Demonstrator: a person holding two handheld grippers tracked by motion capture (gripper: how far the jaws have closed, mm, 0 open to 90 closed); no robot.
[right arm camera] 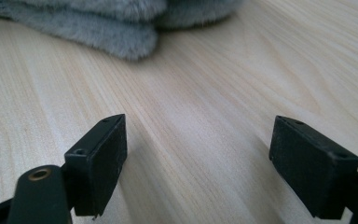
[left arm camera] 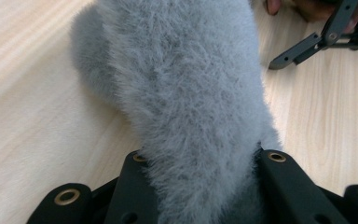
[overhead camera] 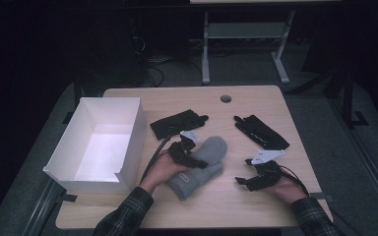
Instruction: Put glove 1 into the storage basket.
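Two grey mittens [overhead camera: 201, 165] lie stacked at table [overhead camera: 256, 98] centre; left gripper [overhead camera: 186, 151] clenched on the upper one, fur bulging between its jaws and hiding the pads in the left gripper view. Right gripper [overhead camera: 248, 180] released, jaws spread over bare wood, well apart from the pile. Black gloves [overhead camera: 178, 122] [overhead camera: 261, 132] behind, detail lost in dim light; white box [overhead camera: 128, 147] left

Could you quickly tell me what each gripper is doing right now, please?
Left gripper: shut on the grey mitten, jaws pressing its fluffy sides.
Right gripper: open, nothing between its jaws, over the bare table.
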